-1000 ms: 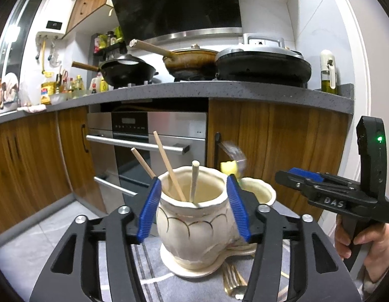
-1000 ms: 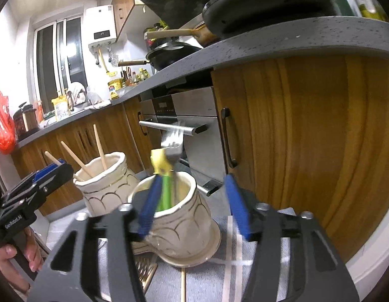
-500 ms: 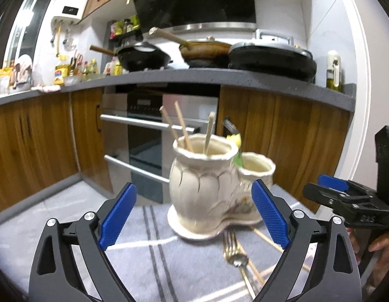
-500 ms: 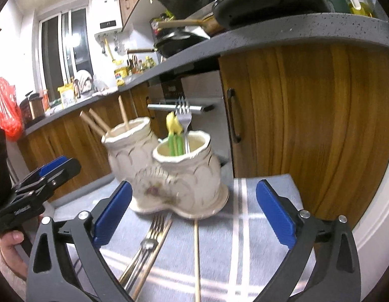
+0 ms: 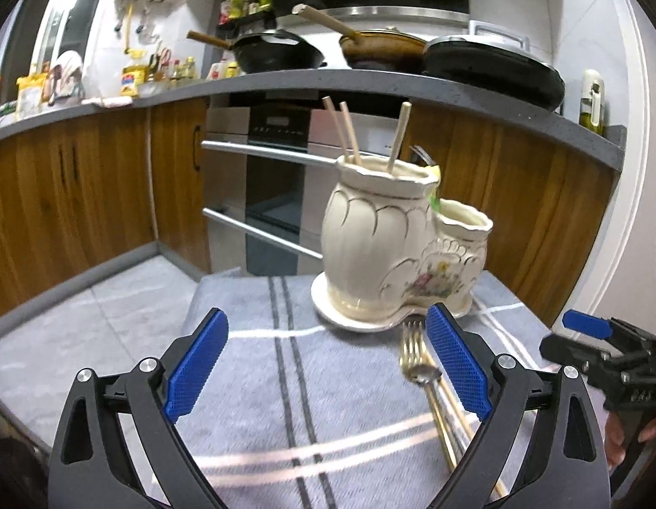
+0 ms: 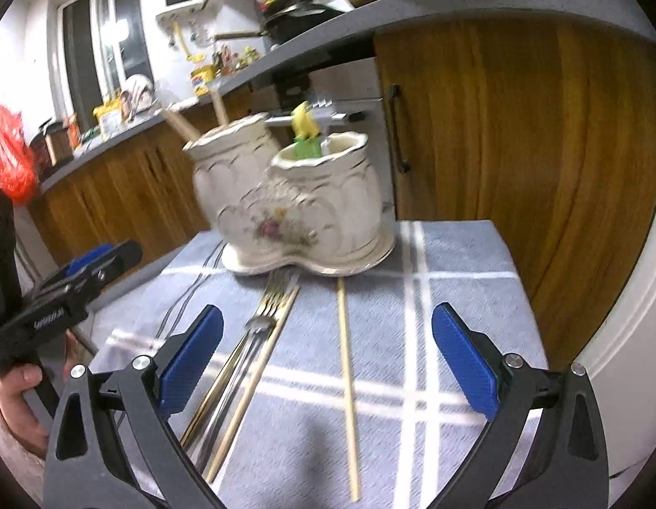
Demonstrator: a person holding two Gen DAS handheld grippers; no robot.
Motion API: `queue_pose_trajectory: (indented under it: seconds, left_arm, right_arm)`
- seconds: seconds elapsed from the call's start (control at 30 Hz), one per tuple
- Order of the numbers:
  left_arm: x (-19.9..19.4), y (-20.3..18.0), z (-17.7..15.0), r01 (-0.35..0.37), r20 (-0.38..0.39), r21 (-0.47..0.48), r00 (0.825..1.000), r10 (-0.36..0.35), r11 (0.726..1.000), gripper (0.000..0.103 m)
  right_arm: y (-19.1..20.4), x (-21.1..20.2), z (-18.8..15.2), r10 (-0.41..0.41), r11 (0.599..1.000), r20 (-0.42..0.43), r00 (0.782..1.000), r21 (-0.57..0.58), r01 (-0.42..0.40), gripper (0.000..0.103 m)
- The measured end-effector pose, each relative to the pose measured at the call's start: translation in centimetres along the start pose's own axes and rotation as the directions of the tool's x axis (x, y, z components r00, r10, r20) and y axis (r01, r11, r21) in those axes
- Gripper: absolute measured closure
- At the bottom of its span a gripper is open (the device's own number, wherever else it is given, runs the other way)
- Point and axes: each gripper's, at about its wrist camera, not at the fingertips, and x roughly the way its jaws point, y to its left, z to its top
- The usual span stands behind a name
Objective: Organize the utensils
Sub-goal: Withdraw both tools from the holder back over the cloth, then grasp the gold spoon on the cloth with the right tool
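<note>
A cream ceramic double utensil holder [image 5: 383, 250] stands on the grey striped cloth [image 5: 251, 364]. Its tall pot holds three wooden chopsticks [image 5: 396, 135]; its low pot [image 6: 328, 195] holds a fork and green-yellow utensils [image 6: 306, 135]. A gold fork [image 5: 417, 360] and chopsticks lie in front of it, also in the right wrist view [image 6: 260, 331], with a single chopstick [image 6: 347, 381] beside them. My left gripper [image 5: 328, 369] is open and empty, back from the holder. My right gripper [image 6: 328, 360] is open and empty above the loose utensils.
Wooden cabinets and an oven [image 5: 277, 178] stand behind the table. The counter [image 5: 370, 80] carries pans and bottles. The cloth's edge [image 6: 514, 280] is close on the right, beside a white wall. The other gripper shows at each view's side [image 5: 604, 352].
Both grippers have opened wide and pulled back from the holder, leaving the chopsticks and the fork standing in its pots. The loose fork and chopsticks on the cloth have come into view.
</note>
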Motion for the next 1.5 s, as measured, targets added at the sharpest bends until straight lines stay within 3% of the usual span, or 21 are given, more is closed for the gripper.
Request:
queue_pose_trajectory:
  seconds: [0.1, 0.17, 0.33, 0.47, 0.63, 1.1, 1.3, 1.33, 1.5]
  left_arm:
    - [-0.1, 0.6, -0.5, -0.010, -0.008, -0.006, 1.000, 0.010, 1.000, 0.009]
    - [0.0, 0.9, -0.6, -0.009, -0.018, -0.016, 1.000, 0.009, 1.000, 0.009]
    - [-0.2, 1.5, -0.6, 0.019, -0.012, -0.039, 1.000, -0.020, 0.999, 0.009]
    - [0.1, 1.4, -0.5, 0.043, -0.017, -0.037, 0.999, -0.043, 0.998, 0.009]
    - [0.0, 1.6, -0.2, 0.061, -0.014, -0.053, 0.998, -0.062, 0.997, 0.009]
    - [0.2, 1.9, -0.1, 0.071, -0.016, -0.075, 0.997, -0.072, 0.995, 0.009]
    - [0.3, 2.1, -0.1, 0.072, -0.017, -0.086, 0.997, -0.074, 0.994, 0.009]
    - [0.3, 2.2, -0.1, 0.073, -0.017, -0.087, 0.997, -0.074, 0.994, 0.009]
    - [0.3, 2.2, -0.1, 0.073, -0.021, -0.080, 0.997, -0.075, 0.994, 0.009]
  right_arm:
    - [1.9, 0.5, -0.6, 0.011, 0.999, -0.052, 0.999, -0.044, -0.013, 0.022]
    - [3.4, 1.0, -0.9, 0.012, 0.996, -0.091, 0.996, -0.082, -0.020, 0.041]
    - [6.4, 2.9, -1.6, 0.005, 0.989, -0.213, 0.977, -0.146, -0.037, 0.073]
    - [7.1, 4.5, -1.6, -0.020, 0.988, -0.272, 0.962, -0.150, -0.022, 0.088]
    - [7.5, 5.8, -2.0, -0.051, 0.986, -0.331, 0.942, -0.167, -0.006, 0.090]
    - [8.9, 8.8, -1.1, -0.139, 0.970, -0.384, 0.913, -0.241, 0.047, 0.090]
    - [8.3, 9.2, -0.8, -0.119, 0.981, -0.379, 0.918, -0.190, 0.049, 0.091]
    - [8.0, 9.4, -0.7, -0.107, 0.984, -0.380, 0.919, -0.175, 0.042, 0.095]
    - [7.3, 7.4, -1.0, -0.044, 0.994, -0.326, 0.944, -0.113, 0.007, 0.100]
